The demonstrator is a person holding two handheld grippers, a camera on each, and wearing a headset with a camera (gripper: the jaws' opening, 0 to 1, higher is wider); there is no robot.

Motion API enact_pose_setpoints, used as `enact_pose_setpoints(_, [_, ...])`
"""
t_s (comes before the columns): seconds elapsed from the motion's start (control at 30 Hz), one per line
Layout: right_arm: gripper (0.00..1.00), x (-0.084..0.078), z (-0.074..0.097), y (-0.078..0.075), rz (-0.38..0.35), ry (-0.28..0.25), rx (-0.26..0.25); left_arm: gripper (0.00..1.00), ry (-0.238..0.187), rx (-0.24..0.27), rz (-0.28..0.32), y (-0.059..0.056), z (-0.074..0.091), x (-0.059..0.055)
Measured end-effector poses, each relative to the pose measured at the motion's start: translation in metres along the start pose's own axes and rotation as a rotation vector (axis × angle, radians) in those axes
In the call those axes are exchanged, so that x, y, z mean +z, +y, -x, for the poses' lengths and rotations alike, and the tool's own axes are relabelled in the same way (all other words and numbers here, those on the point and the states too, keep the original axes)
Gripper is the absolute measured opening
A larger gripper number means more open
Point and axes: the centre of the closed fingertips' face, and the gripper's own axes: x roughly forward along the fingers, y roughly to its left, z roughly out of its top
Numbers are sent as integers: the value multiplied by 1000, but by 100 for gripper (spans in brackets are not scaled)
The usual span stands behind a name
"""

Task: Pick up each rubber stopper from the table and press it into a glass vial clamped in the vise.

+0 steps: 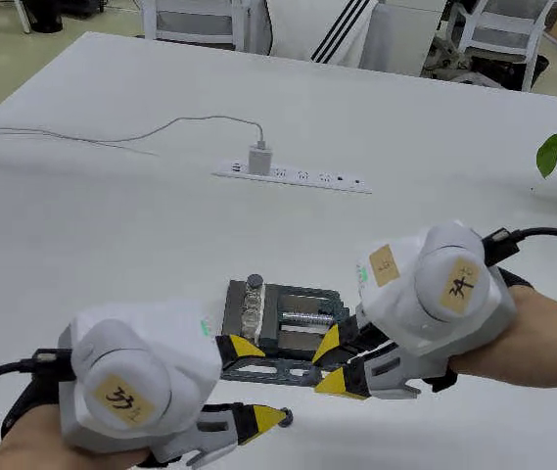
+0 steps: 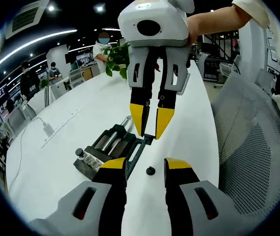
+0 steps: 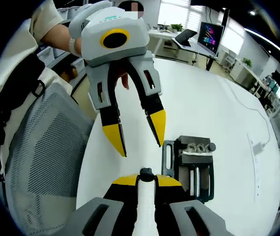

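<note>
Left tongs (image 2: 145,164) open astride stopper (image 2: 150,170) on desk (image 2: 189,147). Right tongs (image 2: 149,135) nearly closed, grip unclear. Risk: off-centre pinch squirts stopper away; tongs crowd, may collide.

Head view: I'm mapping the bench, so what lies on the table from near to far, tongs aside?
rubber stopper → vise → power strip

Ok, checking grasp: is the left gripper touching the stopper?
Apart: left gripper view shows the left gripper open, bare table between stopper and each jaw.
</note>
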Motion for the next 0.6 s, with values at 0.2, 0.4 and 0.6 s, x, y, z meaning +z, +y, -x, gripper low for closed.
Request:
enact_pose_setpoints(0.2, [7, 6, -2, 8, 46, 25, 41, 18, 43, -21, -74, -7, -10, -1])
enact_pose_setpoints(0.4, [7, 7, -5, 14, 75, 42, 65, 13, 53, -41, -93, -11, -14, 0])
enact_pose_setpoints(0.6, [7, 8, -6, 16, 86, 51, 76, 10, 56, -51, -104, -12, -14, -1])
